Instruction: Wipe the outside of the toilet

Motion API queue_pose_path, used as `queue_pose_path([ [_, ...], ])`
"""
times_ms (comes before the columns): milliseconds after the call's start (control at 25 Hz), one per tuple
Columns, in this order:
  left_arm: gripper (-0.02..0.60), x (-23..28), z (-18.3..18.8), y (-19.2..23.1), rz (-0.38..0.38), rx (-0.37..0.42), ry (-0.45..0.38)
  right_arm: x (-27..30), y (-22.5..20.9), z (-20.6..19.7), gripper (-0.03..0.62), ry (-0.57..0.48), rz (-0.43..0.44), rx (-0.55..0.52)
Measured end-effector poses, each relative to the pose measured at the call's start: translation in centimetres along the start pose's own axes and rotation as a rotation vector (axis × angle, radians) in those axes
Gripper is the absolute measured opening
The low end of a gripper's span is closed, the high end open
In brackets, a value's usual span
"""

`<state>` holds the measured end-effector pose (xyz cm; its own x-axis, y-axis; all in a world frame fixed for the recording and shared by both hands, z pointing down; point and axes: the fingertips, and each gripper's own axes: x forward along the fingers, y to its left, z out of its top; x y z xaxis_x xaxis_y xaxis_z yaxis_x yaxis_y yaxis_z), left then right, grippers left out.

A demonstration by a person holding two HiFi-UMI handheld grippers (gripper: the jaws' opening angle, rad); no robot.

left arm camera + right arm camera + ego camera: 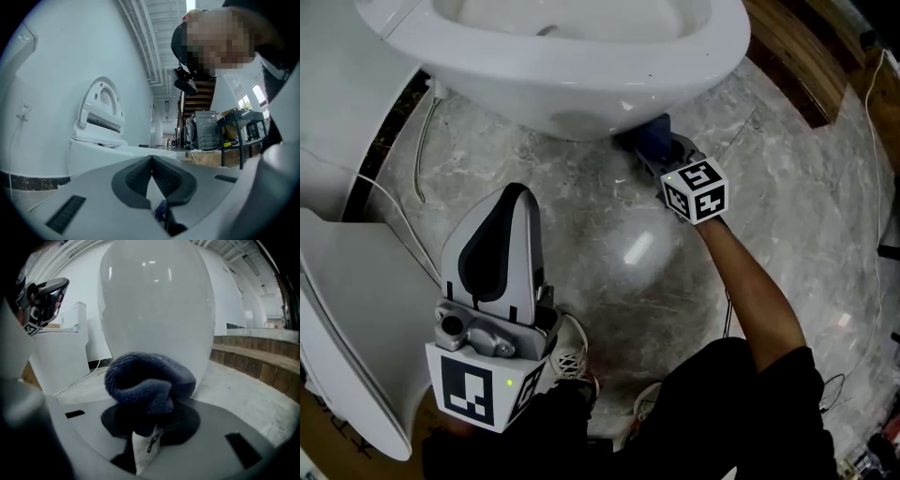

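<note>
Right tongs (151, 420) clamp a bunched blue cloth (149, 380) at the underside of the toilet (581, 89) bowl, upper centre of the head view. Left tongs (499, 248), pressed together on nothing, hang at lower left. Wiping well probably means steady pressure and overlapping strokes that follow the bowl's curve.

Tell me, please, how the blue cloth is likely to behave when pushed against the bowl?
The cloth is probably soft and floppy: it bunches in folds where the right gripper pinches it. Its ribbed knit likely drags rather than slides on the glossy bowl. It looks light, so it should squash flat under pressure.
</note>
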<state>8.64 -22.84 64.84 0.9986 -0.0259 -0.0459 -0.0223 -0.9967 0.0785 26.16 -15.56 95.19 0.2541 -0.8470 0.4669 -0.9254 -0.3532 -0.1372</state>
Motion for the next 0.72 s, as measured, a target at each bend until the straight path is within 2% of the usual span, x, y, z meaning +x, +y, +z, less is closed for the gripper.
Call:
queue_pose_path([
  [200,0.011,-0.1,-0.5,-1.0,-0.018,0.009,0.017,-4.6,-0.5,3.0,0.097,-0.069,0.018,-0.068],
  [480,0.011,1.3,-0.3,-3.0,-0.051,0.004,0.008,-12.5,0.1,13.4,0.097,-0.241,0.060,-0.148],
  [600,0.011,1.7,-0.2,-3.9,-0.067,0.009,0.011,-15.0,0.1,17.5,0.097,-0.283,0.076,-0.162],
  [720,0.011,2.0,-0.3,-4.4,-0.077,0.008,0.015,-16.3,-0.3,20.0,0.097,-0.299,0.078,-0.170],
])
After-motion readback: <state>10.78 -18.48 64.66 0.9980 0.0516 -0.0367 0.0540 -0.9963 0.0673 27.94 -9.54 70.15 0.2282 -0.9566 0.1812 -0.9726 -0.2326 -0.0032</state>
